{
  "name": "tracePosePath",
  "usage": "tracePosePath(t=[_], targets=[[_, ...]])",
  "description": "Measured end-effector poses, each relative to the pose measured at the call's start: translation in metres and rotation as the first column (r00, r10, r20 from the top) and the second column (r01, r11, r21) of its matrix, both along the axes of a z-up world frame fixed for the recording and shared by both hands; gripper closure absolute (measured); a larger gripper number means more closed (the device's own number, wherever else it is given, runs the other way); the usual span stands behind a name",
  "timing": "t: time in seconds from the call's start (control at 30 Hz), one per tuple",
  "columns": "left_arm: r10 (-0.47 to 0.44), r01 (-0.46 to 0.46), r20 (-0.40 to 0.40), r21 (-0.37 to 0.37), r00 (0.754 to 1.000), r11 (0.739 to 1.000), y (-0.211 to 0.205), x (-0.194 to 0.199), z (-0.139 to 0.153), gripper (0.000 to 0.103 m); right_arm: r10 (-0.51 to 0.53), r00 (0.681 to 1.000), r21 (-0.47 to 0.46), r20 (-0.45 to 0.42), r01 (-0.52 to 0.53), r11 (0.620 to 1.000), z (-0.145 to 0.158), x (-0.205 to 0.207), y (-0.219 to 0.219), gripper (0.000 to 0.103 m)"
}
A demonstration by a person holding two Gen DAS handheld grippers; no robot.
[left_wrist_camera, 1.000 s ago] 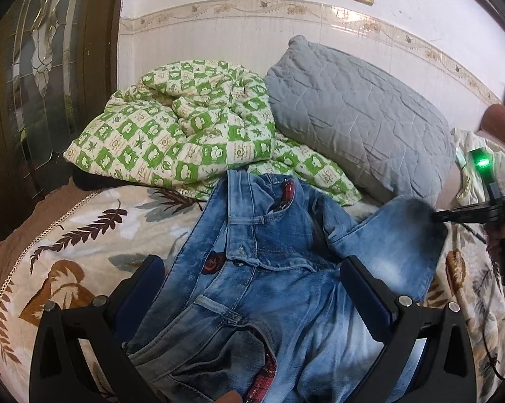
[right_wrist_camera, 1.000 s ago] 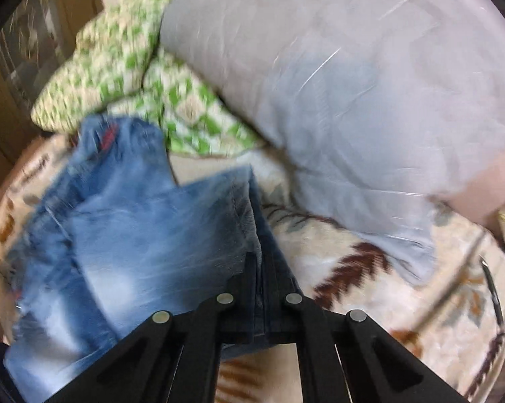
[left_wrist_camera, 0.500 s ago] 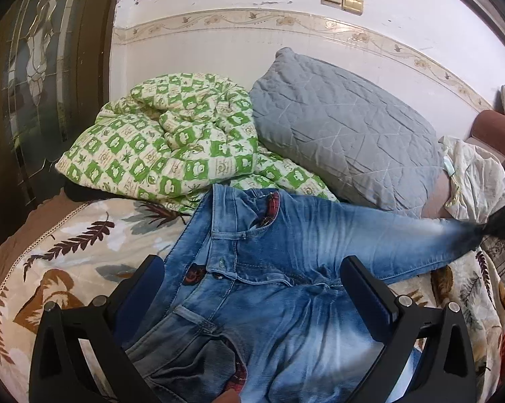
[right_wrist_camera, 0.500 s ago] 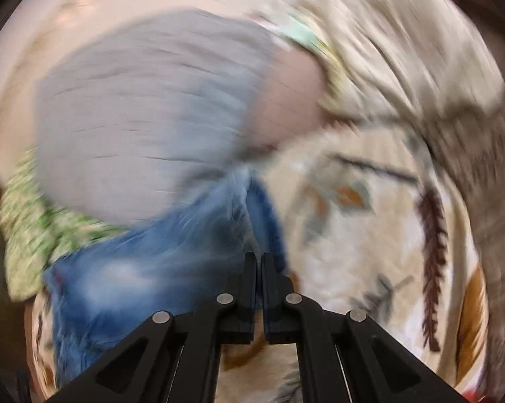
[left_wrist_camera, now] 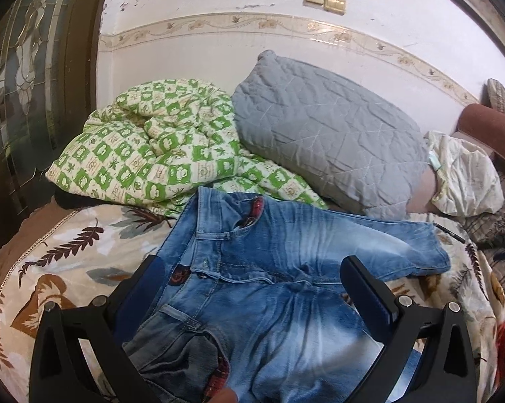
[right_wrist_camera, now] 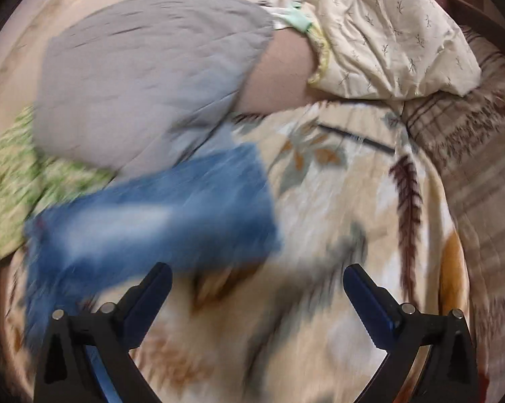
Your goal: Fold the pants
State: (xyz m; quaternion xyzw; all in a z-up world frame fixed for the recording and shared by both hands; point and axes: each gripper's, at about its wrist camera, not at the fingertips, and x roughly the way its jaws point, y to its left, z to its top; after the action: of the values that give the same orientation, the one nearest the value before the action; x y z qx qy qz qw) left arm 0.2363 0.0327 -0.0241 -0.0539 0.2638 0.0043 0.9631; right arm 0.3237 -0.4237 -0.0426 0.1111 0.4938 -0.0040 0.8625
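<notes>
Blue jeans (left_wrist_camera: 286, 241) lie on the bed, waistband toward the pillows, one leg stretched out to the right with its hem (left_wrist_camera: 427, 252) flat on the bedspread. My left gripper (left_wrist_camera: 252, 265) hovers open over the jeans' fly and hip area, its pads not pressing the cloth. In the blurred right wrist view the right gripper (right_wrist_camera: 257, 272) has its jaws opening wide, with only bedspread between them. The jeans leg (right_wrist_camera: 158, 221) lies just up and left of its left finger (right_wrist_camera: 151, 288).
A grey quilted pillow (left_wrist_camera: 319, 141) and a green checked quilt (left_wrist_camera: 158, 147) lie behind the jeans against the wall. A cream pillow (right_wrist_camera: 386, 37) sits at the far right. The leaf-patterned bedspread (left_wrist_camera: 67, 268) shows to the left, with a dark glazed door (left_wrist_camera: 24, 84) beyond.
The right gripper, shut on the leg's hem, pulled the leg out to the right, then let go and opened. The leg now lies straight on the bed.
</notes>
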Motion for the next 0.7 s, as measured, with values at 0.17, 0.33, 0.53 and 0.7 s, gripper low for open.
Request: tracePosePath(t=[0.17, 0.33, 0.53, 0.7], targets=[[-0.045, 0.045, 0.003, 0.002, 0.999, 0.999, -0.008, -0.014, -0.003, 0.000, 0.143, 0.984, 0.129, -0.108, -0.129, 0.983, -0.030, -0.103, 0.050, 0.000], [-0.138, 0.138, 0.003, -0.004, 0.990, 0.990, -0.023, -0.032, -0.008, 0.000, 0.262, 0.958, 0.124, -0.116, -0.248, 0.961, -0.066, -0.147, 0.085, 0.021], [-0.170, 0.170, 0.027, -0.011, 0.985, 0.985, -0.025, -0.055, -0.011, 0.000, 0.399, 0.914, -0.078, -0.066, -0.404, 0.912, -0.086, -0.157, 0.118, 0.030], [-0.163, 0.164, 0.039, -0.013, 0.986, 0.986, -0.017, -0.059, -0.010, 0.000, 0.474, 0.876, -0.068, -0.093, -0.481, 0.874, -0.097, -0.149, 0.135, 0.040]])
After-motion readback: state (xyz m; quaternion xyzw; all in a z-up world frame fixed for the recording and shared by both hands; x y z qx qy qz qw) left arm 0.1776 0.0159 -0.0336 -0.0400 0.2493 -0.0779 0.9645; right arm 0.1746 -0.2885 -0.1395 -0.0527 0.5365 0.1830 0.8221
